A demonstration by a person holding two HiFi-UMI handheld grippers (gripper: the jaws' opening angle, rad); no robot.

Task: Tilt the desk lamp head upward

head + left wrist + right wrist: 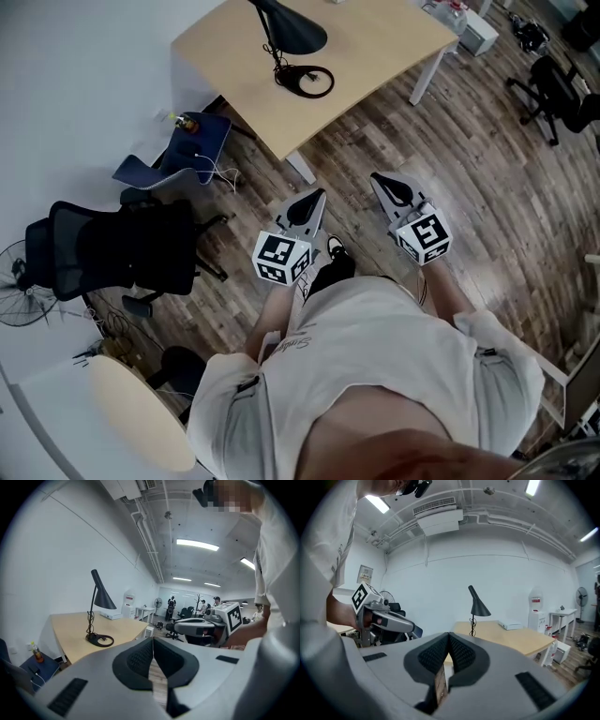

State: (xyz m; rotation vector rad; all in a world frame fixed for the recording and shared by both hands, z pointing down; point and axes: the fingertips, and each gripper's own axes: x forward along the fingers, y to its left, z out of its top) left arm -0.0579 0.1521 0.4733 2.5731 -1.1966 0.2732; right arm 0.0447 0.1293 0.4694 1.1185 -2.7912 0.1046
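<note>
Black desk lamp [292,37] stands on the light wooden surface [384,47], its head angled downward, well apart from the left hand-held gripper [317,199] and right hand-held gripper [380,181], both held over the wood floor [487,187] with jaws pressed together on nothing.

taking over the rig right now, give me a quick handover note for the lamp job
Left tongs: shut, empty.
Right tongs: shut, empty.
Both are held over the floor, short of the desk.
The lamp stands on the desk, and its head slopes down.
Done: nothing, lamp untouched.
Left: step up to the desk, grip the head, tilt it upward.
</note>
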